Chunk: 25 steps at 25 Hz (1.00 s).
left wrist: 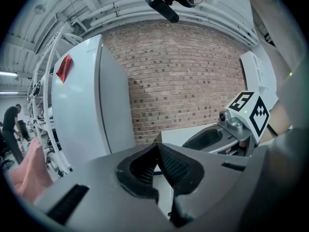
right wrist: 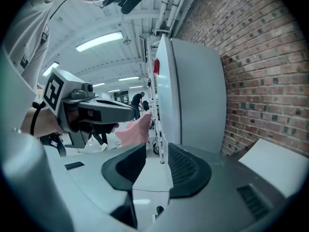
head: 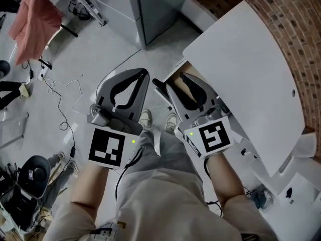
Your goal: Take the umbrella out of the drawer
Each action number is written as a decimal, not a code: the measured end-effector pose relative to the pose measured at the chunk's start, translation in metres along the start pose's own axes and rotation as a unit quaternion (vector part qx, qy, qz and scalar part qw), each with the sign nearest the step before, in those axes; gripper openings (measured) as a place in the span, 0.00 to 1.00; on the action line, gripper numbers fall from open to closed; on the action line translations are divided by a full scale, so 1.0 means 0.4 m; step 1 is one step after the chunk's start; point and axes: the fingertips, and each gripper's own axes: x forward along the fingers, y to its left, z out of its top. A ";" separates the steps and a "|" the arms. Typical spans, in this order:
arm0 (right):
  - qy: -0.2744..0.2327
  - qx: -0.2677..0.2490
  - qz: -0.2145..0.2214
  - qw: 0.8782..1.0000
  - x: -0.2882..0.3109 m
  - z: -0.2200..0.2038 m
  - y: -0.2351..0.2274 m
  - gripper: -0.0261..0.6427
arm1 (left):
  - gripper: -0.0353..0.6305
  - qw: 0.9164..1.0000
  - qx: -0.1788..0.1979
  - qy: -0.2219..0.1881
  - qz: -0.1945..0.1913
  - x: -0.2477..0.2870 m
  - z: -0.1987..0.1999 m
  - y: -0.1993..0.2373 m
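Note:
No umbrella shows in any view. My right gripper [head: 170, 80] is open, with nothing between its jaws, right at the left edge of a white cabinet top [head: 241, 59]. Between its fingers a tan strip [head: 189, 92] shows under that edge; I cannot tell whether it is the inside of a drawer. The right gripper view shows the gap of my right gripper [right wrist: 158, 151] with only floor and a tall white cabinet [right wrist: 193, 95] beyond. My left gripper [head: 145, 74] hangs over the floor to its left, shut and empty. The left gripper [left wrist: 156, 146] has its pads meeting at the tips.
A brick wall [head: 301, 29] runs behind the white top. A tall grey-white cabinet [head: 150, 9] stands ahead. Cables [head: 60, 99] lie across the floor at left, with a pink cloth [head: 35, 14] hanging and a chair base [head: 30, 172] near. The person's shoes [head: 145, 117] are below the grippers.

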 end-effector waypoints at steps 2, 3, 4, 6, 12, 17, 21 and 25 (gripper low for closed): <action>0.010 0.002 0.003 1.000 0.026 -0.043 0.000 0.22 | 0.06 1.000 -0.007 0.009 0.000 0.016 -0.039 0.006; 0.015 0.001 0.004 1.000 0.040 -0.064 -0.002 0.22 | 0.06 1.000 -0.011 0.014 -0.001 0.025 -0.059 0.009; 0.018 0.001 0.004 1.000 0.055 -0.085 -0.005 0.22 | 0.06 1.000 -0.013 0.018 -0.002 0.035 -0.079 0.013; 0.017 0.007 0.009 1.000 0.082 -0.123 -0.008 0.23 | 0.06 1.000 -0.016 0.026 -0.004 0.055 -0.119 0.019; 0.023 0.031 0.031 0.999 0.162 -0.234 0.009 0.25 | 0.06 0.998 -0.029 0.048 -0.012 0.112 -0.237 0.027; 0.054 0.036 0.028 0.998 0.211 -0.376 -0.002 0.25 | 0.06 0.997 -0.041 0.055 -0.022 0.154 -0.331 -0.003; 0.086 0.034 0.023 0.995 0.248 -0.492 -0.009 0.25 | 0.06 0.997 -0.048 0.062 -0.026 0.184 -0.404 -0.019; 0.116 0.028 0.031 0.992 0.276 -0.591 0.005 0.25 | 0.06 0.995 -0.062 0.068 -0.030 0.213 -0.480 -0.034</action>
